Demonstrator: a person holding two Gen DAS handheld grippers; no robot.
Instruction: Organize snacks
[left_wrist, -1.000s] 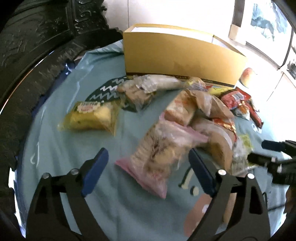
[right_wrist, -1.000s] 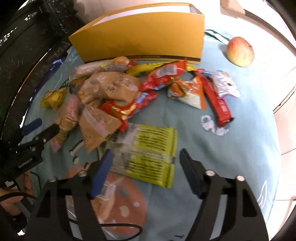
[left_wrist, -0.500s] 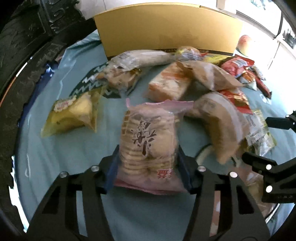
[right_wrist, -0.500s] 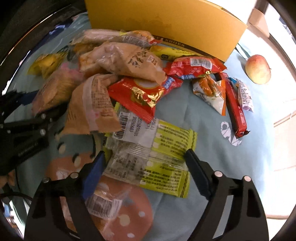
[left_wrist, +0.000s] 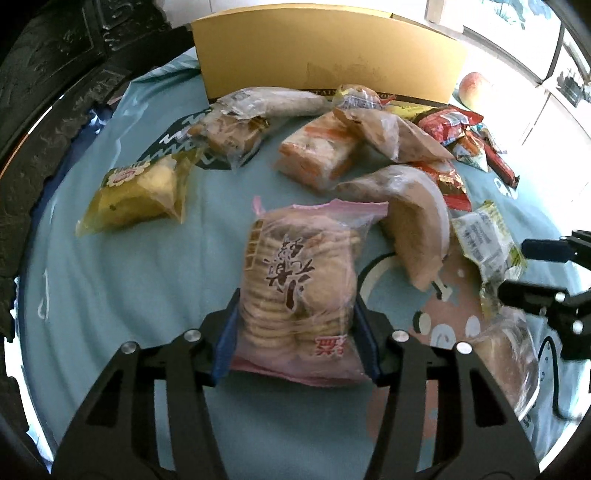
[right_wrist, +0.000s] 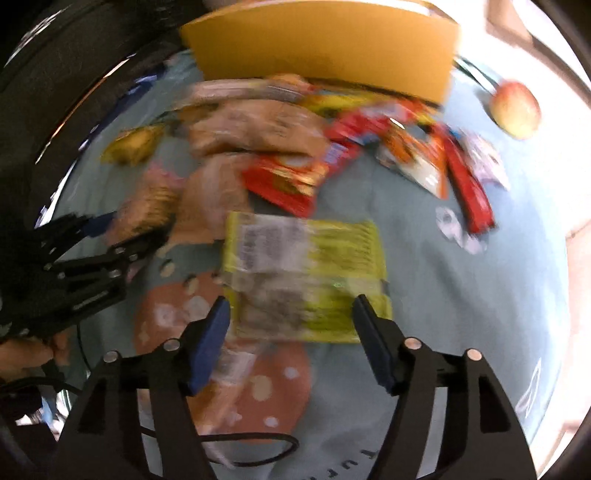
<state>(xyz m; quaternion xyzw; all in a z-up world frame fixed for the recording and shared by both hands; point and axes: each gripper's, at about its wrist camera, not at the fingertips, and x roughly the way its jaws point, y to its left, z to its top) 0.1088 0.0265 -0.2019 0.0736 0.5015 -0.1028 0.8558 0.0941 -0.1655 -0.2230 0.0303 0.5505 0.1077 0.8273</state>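
The left gripper (left_wrist: 297, 334) was clamped on the pink bag of rice crackers (left_wrist: 299, 291), both blue pads pressed into its lower sides, the bag reaching toward twelve o'clock over the blue cloth (left_wrist: 122, 280); the right gripper (right_wrist: 291, 332) stood wide, its jaws closing, the yellow-green packet (right_wrist: 306, 273) lying between the pads, contact lost in blur; beyond, at twelve o'clock, lay the snack pile (left_wrist: 369, 144), then the cardboard box (left_wrist: 328, 55); the apple (right_wrist: 517, 109) sat at one o'clock.

Large dark brush-style characters on front of pink cracker bag (left_wrist: 299, 291); red character near its bottom edge. Barcode label on yellow-green packet (left_wrist: 484, 243) beside it; not readable.
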